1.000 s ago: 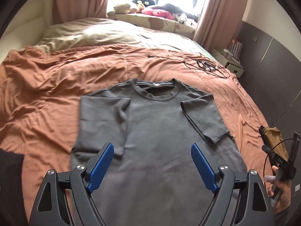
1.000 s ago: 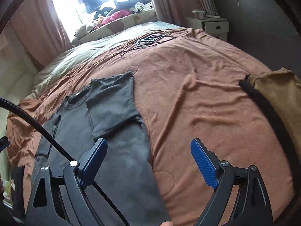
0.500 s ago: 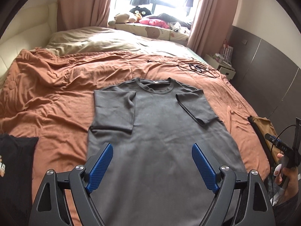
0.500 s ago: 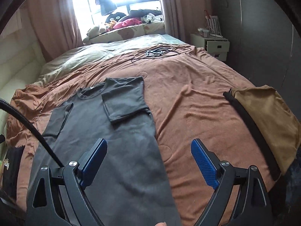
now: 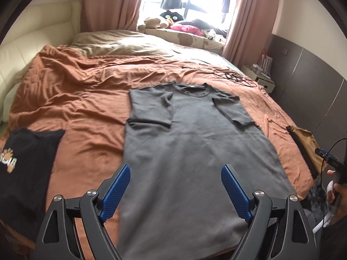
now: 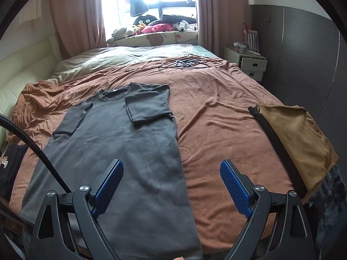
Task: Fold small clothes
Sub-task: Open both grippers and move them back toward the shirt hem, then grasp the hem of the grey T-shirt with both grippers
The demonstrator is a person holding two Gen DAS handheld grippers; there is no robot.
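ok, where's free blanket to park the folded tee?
Free: orange blanket between grey T-shirt and tan garment; also between the T-shirt and black garment. Crowded: cables near the pillows.

Left gripper and right gripper both spread wide.

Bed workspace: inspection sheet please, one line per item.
Surface: bed with rumpled rust blanket, beige sheet beyond it.
Job's things: grey T-shirt flat, face up, both sleeves folded inward, body not yet folded.
Clutter: black printed garment on the blanket's left edge; tan garment on the right edge.
Grippers: left gripper and right gripper, jaws open, holding nothing, above the shirt's hem end.
Cables: black wires on the blanket beyond the collar; black hose crossing the right view.
Surroundings: window with curtains, plush toys on the sill, white nightstand, dark wall panels.
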